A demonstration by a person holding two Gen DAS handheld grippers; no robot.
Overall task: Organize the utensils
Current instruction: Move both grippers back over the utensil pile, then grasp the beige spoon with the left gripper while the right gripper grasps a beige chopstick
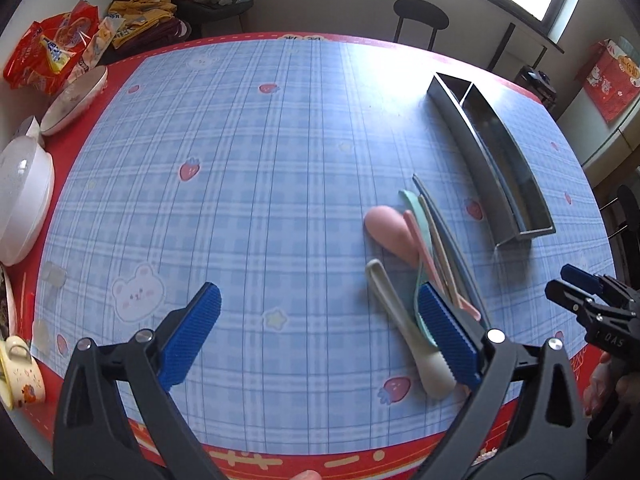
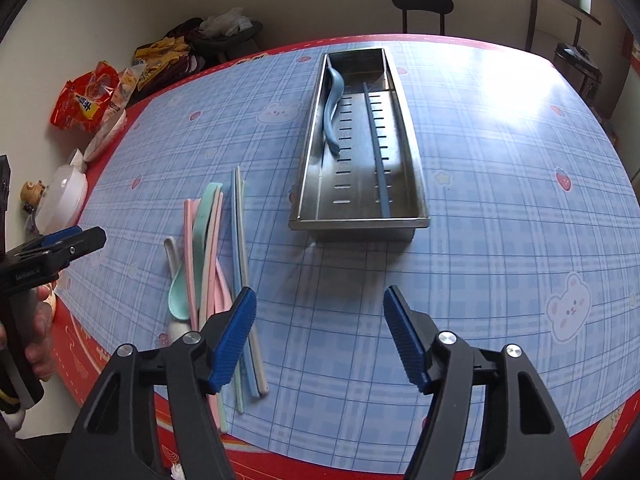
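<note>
Lying loose on the blue checked tabletop [image 2: 500, 208], a heap of pastel utensils [image 2: 216, 264] is seen at the left of the right wrist view: a mint spoon [image 2: 182, 292], a white spoon [image 1: 404, 328] partly under it, pink chopsticks [image 2: 190, 256], cream ones and blue ones [image 2: 236, 240], all crossed over one another. Further left in that view the left gripper [image 2: 68, 240] is held in a hand [image 2: 38, 332] just beside the heap; in its own view its jaws are spread as wide as they go, with nothing between them, and one pad is seen just in front of the heap's near end. A pink spoon [image 1: 390, 232] is shown in that view at the heap's far side. To the right of the heap stands the steel organizer tray [image 2: 404, 132], well apart from it, in which a blue spoon [image 2: 332, 112] rests along the left wall and a single blue chopstick [image 2: 378, 152] lies lengthwise over the slotted floor. Nearest the lens, the right gripper [image 2: 320, 336] is held partly open and empty over bare cloth between heap and tray. The step in hand is judged to be the interval between one deposit and the next pick: two pieces are stowed, most are still outside. For the next move, one piece must be singled out of the tangle, probably the matching blue chopstick at the heap's right edge, and the jaws must be lowered astride it without its neighbours being dragged along.
</note>
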